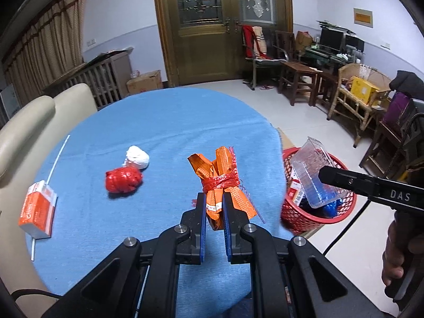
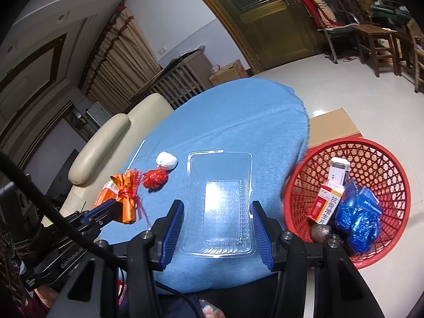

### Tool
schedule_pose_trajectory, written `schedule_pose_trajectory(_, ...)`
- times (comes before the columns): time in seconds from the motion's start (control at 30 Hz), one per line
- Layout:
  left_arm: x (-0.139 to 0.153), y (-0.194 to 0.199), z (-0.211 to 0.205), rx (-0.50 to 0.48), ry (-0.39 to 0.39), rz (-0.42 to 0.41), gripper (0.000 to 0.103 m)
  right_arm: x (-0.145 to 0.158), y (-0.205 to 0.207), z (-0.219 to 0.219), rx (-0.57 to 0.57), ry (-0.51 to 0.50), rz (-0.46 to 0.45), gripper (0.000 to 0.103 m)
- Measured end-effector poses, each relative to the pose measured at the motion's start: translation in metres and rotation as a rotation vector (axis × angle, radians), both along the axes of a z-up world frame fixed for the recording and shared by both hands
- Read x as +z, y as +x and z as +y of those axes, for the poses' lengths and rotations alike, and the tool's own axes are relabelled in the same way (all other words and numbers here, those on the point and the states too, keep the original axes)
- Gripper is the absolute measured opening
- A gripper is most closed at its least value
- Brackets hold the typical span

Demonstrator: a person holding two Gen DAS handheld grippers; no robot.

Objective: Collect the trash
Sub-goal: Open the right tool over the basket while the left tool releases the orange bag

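Left gripper (image 1: 214,206) is pinching the orange bundle (image 1: 221,177), pads tight on its lower end, the red string tie showing just above the fingertips. The bundle is lifted off the blue desk (image 1: 164,122), tilted a little. Over on the other side, the right gripper (image 2: 217,212) has its jaws set wide on a clear plastic tray (image 2: 220,201), one blue pad at each long side, and the tray is held above the desk's near edge; the left view shows it out by the red basket (image 2: 371,159). That basket sits on the floor just beside the desk, already holding a red-and-white box (image 2: 327,204), a second box behind it and crumpled blue wrap (image 2: 357,220). Still lying on the desk: a red ball (image 1: 123,180) touching a white wad (image 1: 137,156), an orange box (image 1: 38,212) near the left edge, and a thin white stick (image 1: 57,159) beside it.
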State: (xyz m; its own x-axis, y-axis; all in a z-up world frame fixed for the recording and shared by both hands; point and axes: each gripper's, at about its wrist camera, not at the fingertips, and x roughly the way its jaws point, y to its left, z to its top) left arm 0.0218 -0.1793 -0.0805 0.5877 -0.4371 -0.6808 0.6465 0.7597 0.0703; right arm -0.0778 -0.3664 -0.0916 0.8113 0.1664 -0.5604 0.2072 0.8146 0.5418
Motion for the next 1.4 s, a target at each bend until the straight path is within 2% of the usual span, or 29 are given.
schedule_pose_trajectory(0.27, -0.004, -0.003, -0.015, -0.039, -0.005, 0.030, 0.012, -0.008, -0.016, -0.025, -0.070, 0.016, 0.005, 0.054)
schedule_pose_trajectory(0.47, -0.010, -0.005, -0.043, -0.108, 0.006, 0.057, 0.012, -0.021, -0.032, -0.050, -0.141, 0.020, 0.033, 0.054)
schedule_pose_trajectory(0.77, -0.029, -0.014, -0.113, -0.250, 0.044, 0.098, 0.012, -0.049, -0.055, -0.088, -0.248, 0.055, 0.092, 0.056)
schedule_pose_trajectory(0.97, -0.045, -0.011, -0.166, -0.324, 0.066, 0.165, 0.013, -0.062, -0.068, -0.111, -0.318, 0.092, 0.108, 0.059)
schedule_pose_trajectory(1.0, -0.048, -0.010, -0.171, -0.327, 0.072, 0.168, 0.017, -0.064, -0.070, -0.115, -0.335, 0.100, 0.107, 0.060)
schedule_pose_trajectory(1.1, -0.053, -0.009, -0.181, -0.328, 0.087, 0.167, 0.053, -0.067, -0.074, -0.130, -0.384, 0.141, 0.115, 0.068)
schedule_pose_trajectory(1.3, -0.049, -0.013, -0.160, -0.332, 0.085, 0.129, 0.056, -0.063, -0.083, -0.141, -0.426, 0.144, 0.084, 0.071)
schedule_pose_trajectory(1.4, -0.048, -0.009, -0.138, -0.296, 0.088, 0.119, 0.059, -0.062, -0.083, -0.139, -0.415, 0.148, 0.076, 0.071)
